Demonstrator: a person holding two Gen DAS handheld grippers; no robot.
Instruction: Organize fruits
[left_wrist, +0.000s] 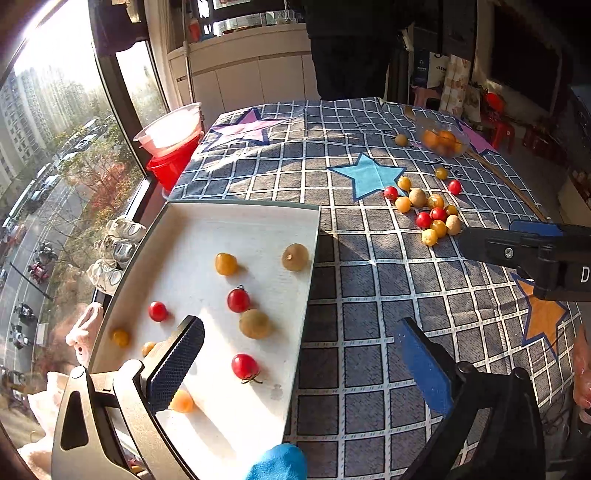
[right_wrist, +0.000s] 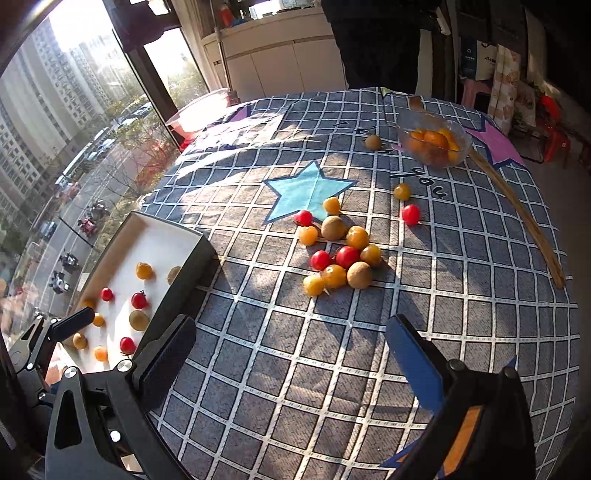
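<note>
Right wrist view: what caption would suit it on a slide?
Open right gripper above checked tablecloth, facing loose fruit pile beside white tray.

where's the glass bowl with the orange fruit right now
The glass bowl sits at the far right of the table in both wrist views, beyond the loose fruit pile, with one brownish fruit just left of it.

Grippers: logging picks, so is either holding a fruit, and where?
Nothing is held: left gripper and right gripper both stand open and empty.
</note>
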